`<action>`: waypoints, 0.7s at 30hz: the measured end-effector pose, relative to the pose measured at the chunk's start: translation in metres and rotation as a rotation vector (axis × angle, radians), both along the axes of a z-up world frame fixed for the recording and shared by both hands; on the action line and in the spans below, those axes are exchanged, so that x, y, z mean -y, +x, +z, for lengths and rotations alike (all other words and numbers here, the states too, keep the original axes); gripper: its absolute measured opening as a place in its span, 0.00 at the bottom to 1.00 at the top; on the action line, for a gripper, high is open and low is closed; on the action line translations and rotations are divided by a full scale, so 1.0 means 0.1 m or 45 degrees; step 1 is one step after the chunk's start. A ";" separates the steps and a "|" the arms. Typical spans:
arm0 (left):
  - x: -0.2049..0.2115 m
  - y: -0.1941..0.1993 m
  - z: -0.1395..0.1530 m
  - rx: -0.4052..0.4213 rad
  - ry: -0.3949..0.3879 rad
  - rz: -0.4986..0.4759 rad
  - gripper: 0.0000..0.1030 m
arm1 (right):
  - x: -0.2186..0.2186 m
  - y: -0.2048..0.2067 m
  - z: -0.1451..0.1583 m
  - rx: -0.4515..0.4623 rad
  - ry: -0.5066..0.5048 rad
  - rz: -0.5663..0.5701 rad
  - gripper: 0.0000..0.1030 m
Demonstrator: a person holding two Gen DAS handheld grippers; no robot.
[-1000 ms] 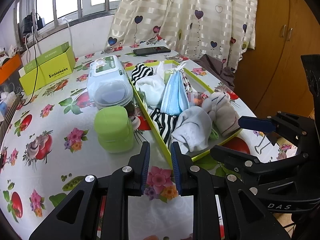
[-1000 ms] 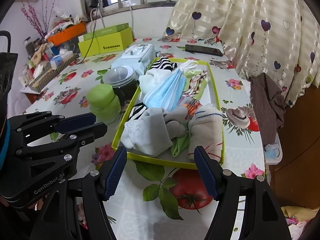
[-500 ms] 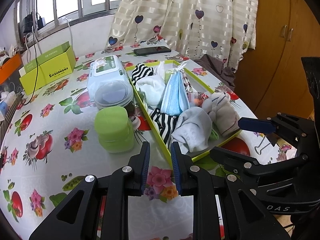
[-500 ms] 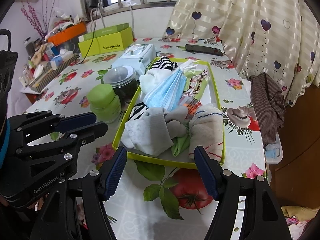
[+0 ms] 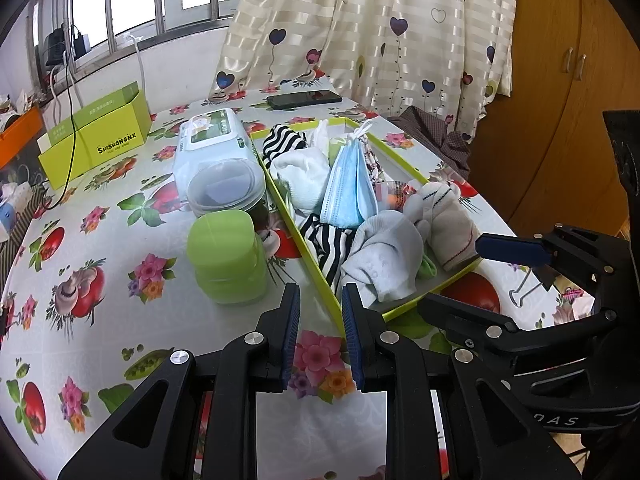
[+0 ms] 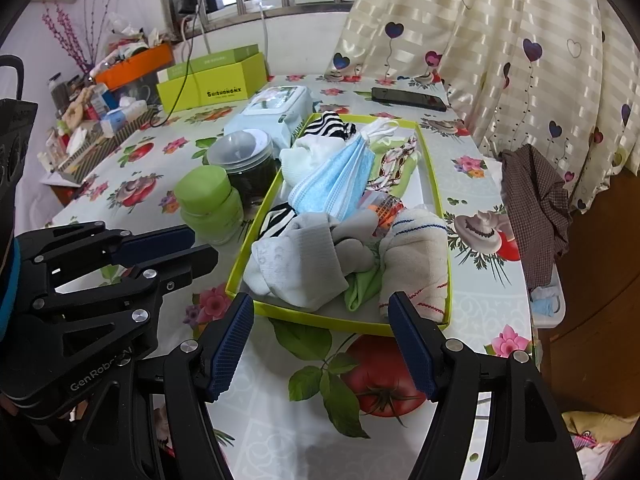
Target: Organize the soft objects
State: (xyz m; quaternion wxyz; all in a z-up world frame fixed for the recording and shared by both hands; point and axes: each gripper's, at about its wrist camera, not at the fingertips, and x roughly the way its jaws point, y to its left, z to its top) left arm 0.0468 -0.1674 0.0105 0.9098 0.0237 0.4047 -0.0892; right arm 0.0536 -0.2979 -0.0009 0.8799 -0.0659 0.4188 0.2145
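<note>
A yellow-green tray (image 6: 434, 184) (image 5: 404, 162) on the flowered table holds soft things: a grey sock (image 6: 304, 256) (image 5: 384, 252), a beige striped sock (image 6: 416, 252) (image 5: 444, 216), a blue face mask (image 6: 336, 176) (image 5: 348, 184), a white sock (image 6: 308, 156), and a black-and-white striped sock (image 6: 328, 124) (image 5: 332, 244). My right gripper (image 6: 320, 344) is open and empty just before the tray's near edge. My left gripper (image 5: 320, 336) is empty with its jaws a narrow gap apart, at the tray's near left corner. Each gripper shows in the other's view.
Left of the tray stand a green jar (image 6: 208, 204) (image 5: 228, 252), a clear-lidded dark jar (image 6: 244, 156) and a wet-wipes pack (image 6: 276, 108). A yellow-green box (image 6: 216, 80) and a phone (image 6: 408, 98) lie at the back. A brown cloth (image 6: 536, 204) hangs off the right edge.
</note>
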 end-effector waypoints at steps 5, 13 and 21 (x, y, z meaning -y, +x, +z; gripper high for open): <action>-0.01 -0.01 0.00 -0.001 0.000 0.004 0.22 | 0.00 0.00 0.00 0.002 -0.001 -0.001 0.68; -0.02 -0.01 0.00 -0.001 -0.002 0.004 0.22 | 0.00 0.00 0.00 -0.001 0.000 -0.001 0.68; -0.02 -0.02 0.00 -0.002 -0.004 0.008 0.22 | 0.00 0.00 0.01 0.000 0.000 0.000 0.68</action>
